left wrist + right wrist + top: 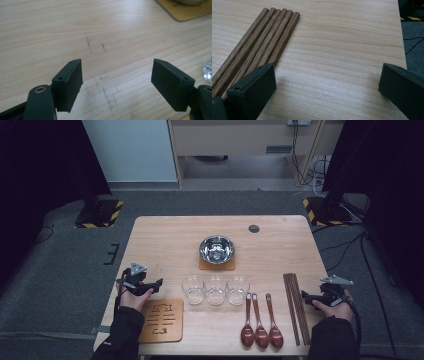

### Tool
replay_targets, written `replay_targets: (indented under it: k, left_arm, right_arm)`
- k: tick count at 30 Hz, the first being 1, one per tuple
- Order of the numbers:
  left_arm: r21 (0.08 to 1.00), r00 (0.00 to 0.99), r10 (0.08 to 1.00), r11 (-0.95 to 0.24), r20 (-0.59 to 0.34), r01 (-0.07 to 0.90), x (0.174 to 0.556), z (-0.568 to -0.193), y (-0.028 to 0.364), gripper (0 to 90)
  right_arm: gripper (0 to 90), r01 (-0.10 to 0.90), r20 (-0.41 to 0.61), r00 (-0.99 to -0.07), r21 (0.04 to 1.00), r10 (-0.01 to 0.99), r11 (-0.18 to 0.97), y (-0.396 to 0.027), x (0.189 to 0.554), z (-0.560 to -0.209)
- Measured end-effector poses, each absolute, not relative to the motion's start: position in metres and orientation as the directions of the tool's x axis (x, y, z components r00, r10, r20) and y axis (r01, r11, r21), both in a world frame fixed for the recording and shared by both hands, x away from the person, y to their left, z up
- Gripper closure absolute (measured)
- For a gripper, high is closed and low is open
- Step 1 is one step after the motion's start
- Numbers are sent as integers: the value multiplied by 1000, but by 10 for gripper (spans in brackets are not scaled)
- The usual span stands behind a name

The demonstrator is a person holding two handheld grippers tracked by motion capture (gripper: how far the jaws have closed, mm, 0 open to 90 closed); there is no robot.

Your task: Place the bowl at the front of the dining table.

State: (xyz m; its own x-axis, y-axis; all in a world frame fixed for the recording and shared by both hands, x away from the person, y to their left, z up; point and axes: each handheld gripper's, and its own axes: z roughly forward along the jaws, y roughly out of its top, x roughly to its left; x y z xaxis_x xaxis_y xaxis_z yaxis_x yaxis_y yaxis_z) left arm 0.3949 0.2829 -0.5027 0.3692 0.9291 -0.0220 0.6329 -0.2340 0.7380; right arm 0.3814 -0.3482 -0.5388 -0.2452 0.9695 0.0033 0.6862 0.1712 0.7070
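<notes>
Likely the three clear drinking glasses point(215, 289), at three o'clock of the left gripper point(158, 283) with empty jaws apart, are fragile, slippery; grip the wall near the rim

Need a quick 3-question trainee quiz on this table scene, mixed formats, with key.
1. How many glasses stand in the row in front of the steel bowl?
2. True or false: the right claw is shut on the chopsticks.
3. The left claw is: A) open over bare table, B) shut on a spoon, C) inside the bowl.

Key: 1) three; 2) false, it is open beside them; 3) A.
</notes>
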Motion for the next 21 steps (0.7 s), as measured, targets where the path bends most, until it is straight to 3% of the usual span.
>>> replay_targets:
  k: [14, 21]
  left_arm:
    - [695, 358, 934, -259, 3, 671, 398, -525, 284, 232]
    - [693, 349, 937, -251, 0, 676, 398, -530, 285, 216]
  right_arm:
    - [45, 682, 5, -247, 712, 969, 170, -348, 381, -538]
    - [189, 676, 9, -233, 720, 972, 156, -351, 378, -535]
